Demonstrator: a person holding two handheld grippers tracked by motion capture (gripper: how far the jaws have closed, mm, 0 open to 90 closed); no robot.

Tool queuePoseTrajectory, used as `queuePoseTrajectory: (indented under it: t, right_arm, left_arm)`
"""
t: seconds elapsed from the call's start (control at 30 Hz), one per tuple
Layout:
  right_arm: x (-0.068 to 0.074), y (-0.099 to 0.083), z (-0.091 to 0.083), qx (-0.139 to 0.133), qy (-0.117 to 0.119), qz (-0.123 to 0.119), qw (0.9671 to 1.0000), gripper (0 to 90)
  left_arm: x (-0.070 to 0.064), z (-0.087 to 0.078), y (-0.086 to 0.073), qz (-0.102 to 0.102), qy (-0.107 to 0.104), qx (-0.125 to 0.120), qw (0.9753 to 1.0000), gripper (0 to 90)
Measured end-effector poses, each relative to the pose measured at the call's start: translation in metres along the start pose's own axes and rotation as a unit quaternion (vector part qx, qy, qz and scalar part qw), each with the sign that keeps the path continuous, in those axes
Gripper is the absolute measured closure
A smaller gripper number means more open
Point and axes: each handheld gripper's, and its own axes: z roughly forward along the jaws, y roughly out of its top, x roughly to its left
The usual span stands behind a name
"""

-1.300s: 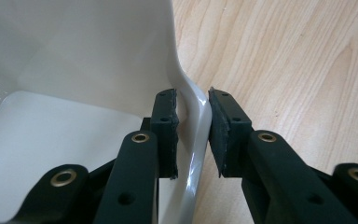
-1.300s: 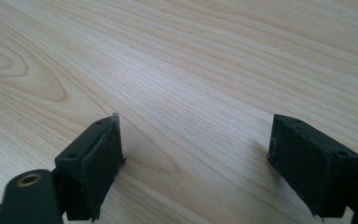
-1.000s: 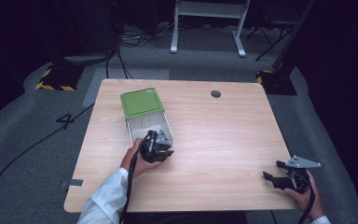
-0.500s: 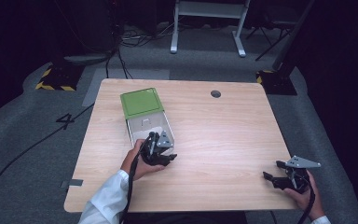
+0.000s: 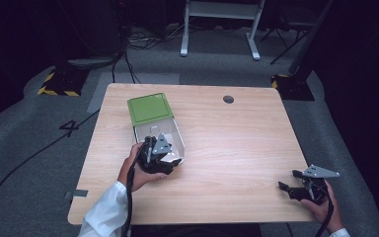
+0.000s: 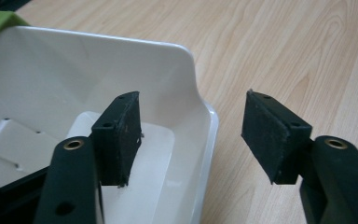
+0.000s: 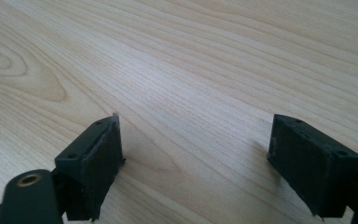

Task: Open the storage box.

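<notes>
A white open box [image 5: 173,134] with its green lid [image 5: 149,108] folded back lies left of centre on the wooden table [image 5: 237,143]. My left gripper [image 5: 170,158] is at the box's near end, open. In the left gripper view its jaws straddle the box's wall [image 6: 186,70], one inside and one over the table, with my left gripper [image 6: 191,116] holding nothing. A flat white piece [image 6: 9,135] lies on the box floor. My right gripper [image 5: 288,181] rests at the table's near right corner, open over bare wood, as my right gripper [image 7: 196,135] shows in its own view.
A round cable hole [image 5: 228,99] sits near the table's far edge. Cables [image 5: 128,54] and a white stand's legs [image 5: 217,29] are on the grey floor beyond. Yellow-black hazard tape [image 5: 56,89] marks the floor at far left.
My left gripper has shifted slightly at the box's near end. The right gripper has stayed put.
</notes>
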Motion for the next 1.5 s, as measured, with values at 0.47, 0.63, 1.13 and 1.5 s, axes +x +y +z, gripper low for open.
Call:
queuePoseTrajectory:
  t: [0.47,0.63,1.13,1.5]
  right_arm:
    - [0.0,0.0,0.0,0.0,0.0,0.0,1.0,17.6]
    - [0.0,0.0,0.0,0.0,0.0,0.0,1.0,17.7]
    - [0.0,0.0,0.0,0.0,0.0,0.0,1.0,17.6]
    - [0.0,0.0,0.0,0.0,0.0,0.0,1.0,17.6]
  left_arm:
    - [0.007,-0.038,-0.02,-0.006,0.047,-0.03,0.9984,18.1]
    - [0.006,-0.053,-0.029,0.007,0.071,-0.035,0.9968,16.2]
    - [0.011,-0.082,-0.069,0.018,0.136,0.002,0.9906,16.4]
    - [0.019,-0.082,-0.1,0.011,0.14,0.031,0.9896,16.8]
